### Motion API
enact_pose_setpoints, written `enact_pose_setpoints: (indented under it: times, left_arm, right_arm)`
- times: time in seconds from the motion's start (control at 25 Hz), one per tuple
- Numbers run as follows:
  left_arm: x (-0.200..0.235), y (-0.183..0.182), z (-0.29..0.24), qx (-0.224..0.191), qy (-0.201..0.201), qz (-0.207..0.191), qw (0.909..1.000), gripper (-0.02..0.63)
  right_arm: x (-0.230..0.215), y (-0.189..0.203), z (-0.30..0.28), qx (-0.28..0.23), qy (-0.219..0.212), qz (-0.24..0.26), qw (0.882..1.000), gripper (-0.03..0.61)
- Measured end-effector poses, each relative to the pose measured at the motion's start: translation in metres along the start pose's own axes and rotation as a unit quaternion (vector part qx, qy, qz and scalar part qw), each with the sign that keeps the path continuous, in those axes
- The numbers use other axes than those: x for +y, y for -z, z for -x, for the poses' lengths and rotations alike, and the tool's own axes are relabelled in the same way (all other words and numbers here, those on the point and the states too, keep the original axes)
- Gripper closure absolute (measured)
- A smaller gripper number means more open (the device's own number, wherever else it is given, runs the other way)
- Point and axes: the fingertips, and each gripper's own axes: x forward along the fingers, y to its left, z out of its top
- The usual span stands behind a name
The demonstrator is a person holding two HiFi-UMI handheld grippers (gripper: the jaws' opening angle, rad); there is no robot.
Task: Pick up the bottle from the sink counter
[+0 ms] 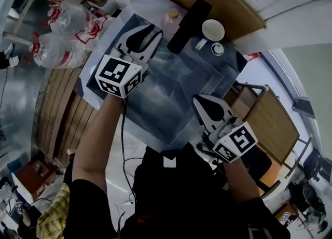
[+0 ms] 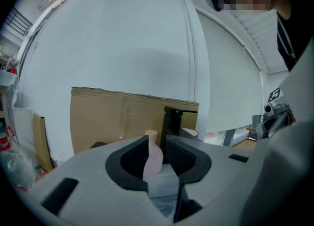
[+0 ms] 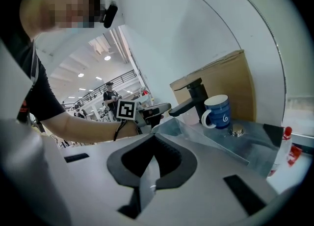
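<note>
A small pale pink bottle (image 1: 171, 19) with a tan cap stands on the sink counter's back edge, just left of the black faucet (image 1: 188, 24). My left gripper (image 1: 150, 31) hovers over the basin's back left part, pointed at the bottle and a short way from it. In the left gripper view the bottle (image 2: 153, 160) shows through the gap of my left gripper (image 2: 157, 141), whose jaws stand apart and touch nothing. My right gripper (image 1: 198, 99) hangs at the basin's front right, shut and empty; in its own view my right gripper (image 3: 153, 136) has its pads together.
The steel sink basin (image 1: 176, 87) fills the middle. A blue mug (image 1: 212, 29) and a small round metal fitting (image 1: 218, 49) sit right of the faucet. Cardboard (image 2: 113, 117) leans on the white wall behind. Large clear water jugs (image 1: 62, 48) lie at the left.
</note>
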Motion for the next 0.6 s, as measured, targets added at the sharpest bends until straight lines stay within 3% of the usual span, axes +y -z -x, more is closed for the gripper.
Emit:
enact_pose_setpoints:
  times: [0.6]
  left_arm:
    - [0.019, 0.021, -0.069, 0.011, 0.029, -0.02, 0.9993, 0.419]
  right_arm:
    - [-0.028, 0.027, -0.019, 0.016, -0.005, -0.022, 1.0, 0.575]
